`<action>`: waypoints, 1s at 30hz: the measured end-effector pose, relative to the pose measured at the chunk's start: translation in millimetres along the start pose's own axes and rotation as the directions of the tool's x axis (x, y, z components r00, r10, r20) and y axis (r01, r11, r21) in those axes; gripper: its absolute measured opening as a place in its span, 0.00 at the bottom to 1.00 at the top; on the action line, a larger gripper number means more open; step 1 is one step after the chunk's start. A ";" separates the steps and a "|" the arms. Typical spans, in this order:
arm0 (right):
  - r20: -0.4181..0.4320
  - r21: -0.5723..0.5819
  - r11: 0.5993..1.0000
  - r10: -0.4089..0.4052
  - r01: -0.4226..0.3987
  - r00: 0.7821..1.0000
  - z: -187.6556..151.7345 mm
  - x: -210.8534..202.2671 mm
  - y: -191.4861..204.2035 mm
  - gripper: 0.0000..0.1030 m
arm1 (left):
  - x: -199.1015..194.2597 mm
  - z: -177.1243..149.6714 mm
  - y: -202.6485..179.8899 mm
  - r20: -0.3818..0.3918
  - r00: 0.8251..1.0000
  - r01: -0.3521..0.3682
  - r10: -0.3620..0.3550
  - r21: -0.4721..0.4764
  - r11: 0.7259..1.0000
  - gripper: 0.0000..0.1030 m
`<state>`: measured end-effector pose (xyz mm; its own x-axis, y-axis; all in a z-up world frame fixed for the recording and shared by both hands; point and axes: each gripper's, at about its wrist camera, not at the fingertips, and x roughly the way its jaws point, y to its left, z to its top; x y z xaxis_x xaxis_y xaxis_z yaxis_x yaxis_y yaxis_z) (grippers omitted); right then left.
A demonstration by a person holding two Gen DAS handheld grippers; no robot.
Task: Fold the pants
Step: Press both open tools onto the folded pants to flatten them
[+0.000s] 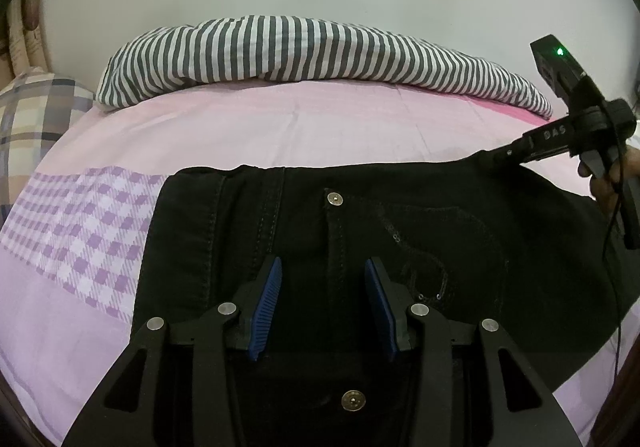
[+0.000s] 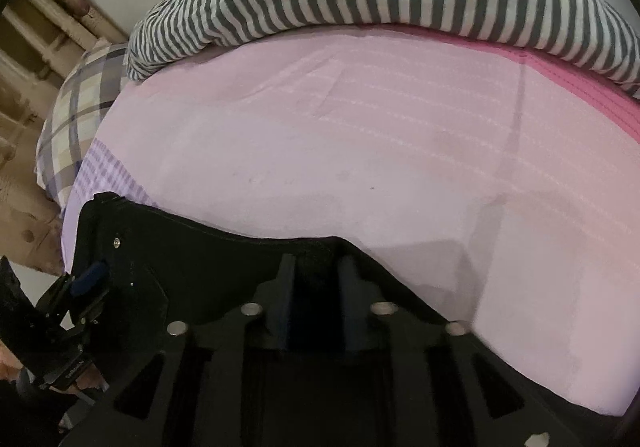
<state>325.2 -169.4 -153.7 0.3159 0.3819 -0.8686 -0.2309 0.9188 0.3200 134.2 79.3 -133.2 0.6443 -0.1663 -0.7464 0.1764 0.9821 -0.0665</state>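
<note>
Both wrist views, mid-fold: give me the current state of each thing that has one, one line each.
Black pants: flat on the bed, waist end at the left, far edge slightly raised at the right gripper.
Left gripper: open, hovering over the fly, nothing between its pads.
Right gripper: narrowed around the pants' far edge; a firm pinch cannot be confirmed.
Striped duvet: bunched along the wall.
Pink sheet: spread, lightly creased.

- Left gripper (image 1: 322, 303): matte black frame, two ribbed blue finger pads (image 1: 266, 305), four round silver pivot pins.
- Right gripper (image 2: 316, 287): matching black frame; side housing with green indicator light (image 1: 560, 51), white lettering, thin black cable (image 1: 612, 247).
</note>
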 end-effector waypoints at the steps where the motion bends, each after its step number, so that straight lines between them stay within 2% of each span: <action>1: 0.003 0.013 1.000 0.001 -0.001 1.000 0.7 -4.4 -1.3 0.29 | -0.2 0.1 0.6 -0.003 1.000 0.000 0.000 -0.003 1.000 0.44; 3: 0.054 0.042 0.999 0.011 -0.013 0.998 -1.7 -21.9 -4.6 0.30 | -2.0 1.3 2.2 -0.010 1.000 0.000 0.000 -0.019 1.000 0.44; 7: 0.129 0.036 0.995 -0.094 0.090 0.987 -20.4 -53.9 -4.0 0.30 | -13.3 1.6 -5.6 0.001 0.999 -0.045 0.045 -0.008 0.999 0.44; 9: 0.134 0.046 0.992 -0.121 0.116 0.984 -34.8 -62.0 -5.1 0.30 | -22.4 0.9 -11.2 0.020 0.998 -0.055 0.055 0.020 0.998 0.44; 12: 0.111 0.070 0.987 -0.150 0.142 0.982 -59.3 -61.4 -8.2 0.30 | -30.7 -1.8 -15.7 0.028 0.999 -0.017 0.016 0.030 0.999 0.45; 16: 0.070 0.098 0.979 -0.183 0.176 0.981 -80.1 -46.4 -15.5 0.30 | -22.2 -7.1 -16.7 -0.015 0.999 -0.048 0.048 0.041 0.998 0.46; 19: 0.094 0.125 0.973 -0.208 0.196 0.974 -79.5 -39.4 -19.1 0.29 | -18.2 -9.7 -7.5 -0.027 0.998 -0.057 0.057 0.009 0.998 0.46; 23: 0.126 0.131 0.964 -0.248 0.231 0.961 -74.8 -38.4 -18.0 0.29 | -12.3 -10.6 3.3 -0.042 0.993 -0.107 0.107 -0.009 0.994 0.46; 26: 0.148 0.159 0.961 -0.250 0.227 0.957 -67.0 -35.6 -21.6 0.29 | -9.7 -9.8 14.4 -0.059 0.995 -0.086 0.082 -0.066 0.994 0.46; 30: 0.158 0.191 0.962 -0.228 0.197 0.961 -64.4 -33.0 -27.3 0.29 | -11.1 -8.7 6.4 -0.058 0.991 -0.124 0.123 -0.017 0.992 0.46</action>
<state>261.9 -213.6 -158.1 0.5019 0.1727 -0.8475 0.0157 0.9779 0.2086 121.7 88.2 -131.1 0.6166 -0.0390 -0.7863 0.0825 0.9965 0.0152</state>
